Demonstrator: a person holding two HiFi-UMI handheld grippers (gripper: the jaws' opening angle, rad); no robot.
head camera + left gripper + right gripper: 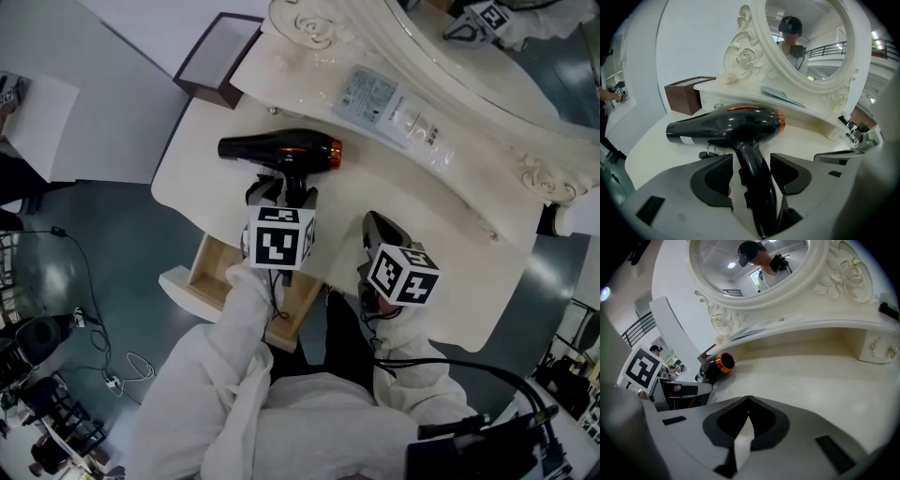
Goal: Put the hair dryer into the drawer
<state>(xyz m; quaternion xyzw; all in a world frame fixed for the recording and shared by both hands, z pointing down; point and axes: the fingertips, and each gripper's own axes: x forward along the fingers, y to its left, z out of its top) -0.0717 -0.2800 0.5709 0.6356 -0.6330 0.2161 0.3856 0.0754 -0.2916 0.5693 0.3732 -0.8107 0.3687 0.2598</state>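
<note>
The black hair dryer with an orange ring at its nozzle lies on the cream vanity top, barrel across and handle pointing toward me. My left gripper stands open, its jaws either side of the handle with a gap at the pads. In the left gripper view the dryer's barrel lies just beyond the fingertips. My right gripper is shut with nothing in it, hovering over bare tabletop to the dryer's right. The right gripper view shows the dryer's orange nozzle. The drawer under the table's front edge stands pulled out.
A dark brown open box sits at the table's back left. An ornate oval mirror on a raised shelf runs along the back, with a printed packet on it. Cables lie on the floor at the left.
</note>
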